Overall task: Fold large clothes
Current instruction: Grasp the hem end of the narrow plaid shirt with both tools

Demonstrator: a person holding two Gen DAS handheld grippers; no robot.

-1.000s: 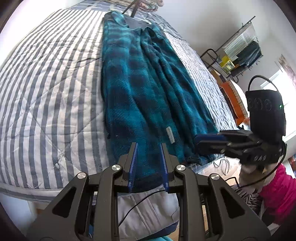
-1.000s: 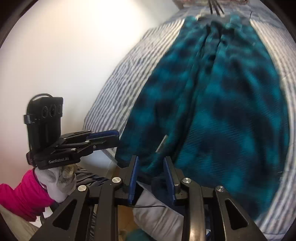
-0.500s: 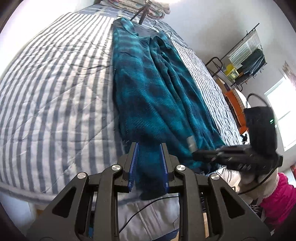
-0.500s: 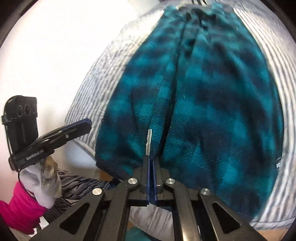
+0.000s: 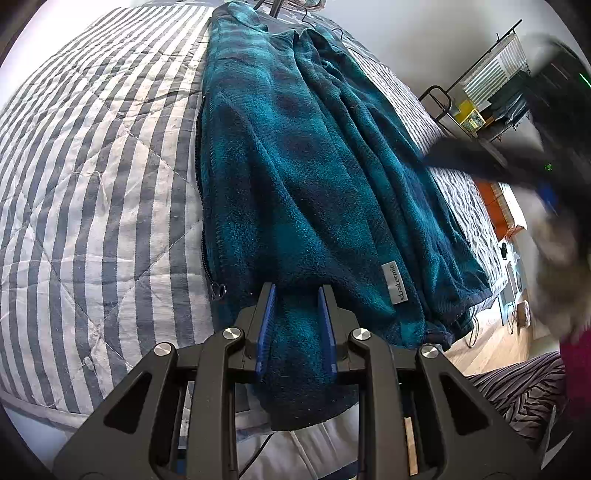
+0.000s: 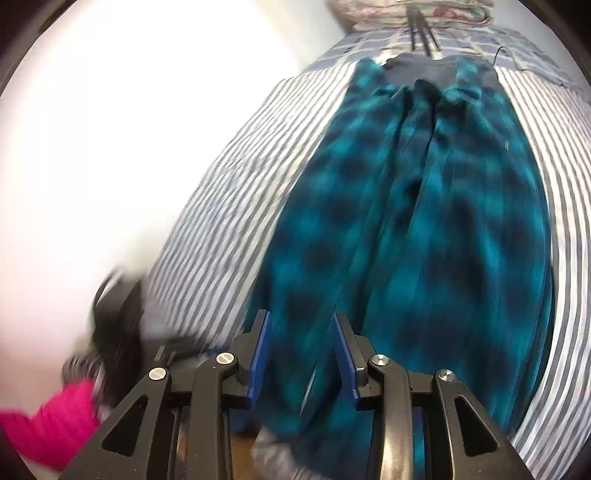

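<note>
A teal and navy plaid fleece jacket [image 5: 314, 166] lies lengthwise on the striped quilt [image 5: 92, 166], its hem hanging over the near edge of the bed. My left gripper [image 5: 297, 295] sits at that hem with its jaws a little apart and fleece showing between the fingers. A white label [image 5: 395, 282] lies just right of it, a zipper pull [image 5: 218, 290] just left. My right gripper [image 6: 301, 325] hovers over the jacket [image 6: 424, 221] near the hem; its jaws are opening and the pads press on nothing. In the left wrist view it is a dark blur [image 5: 461, 158] above the jacket's right side.
A metal rack [image 5: 480, 85] with clothes stands beyond the bed on the right. Tripod legs [image 6: 421, 26] and folded bedding [image 6: 406, 9] sit at the head. A pink sleeve [image 6: 48, 417] and the blurred left gripper [image 6: 122, 325] show at lower left. Wooden floor [image 5: 480, 350] lies below.
The left gripper came down and forward onto the hem. The right gripper shut by the white label half a second ago, then opened again and swung up over the jacket.
</note>
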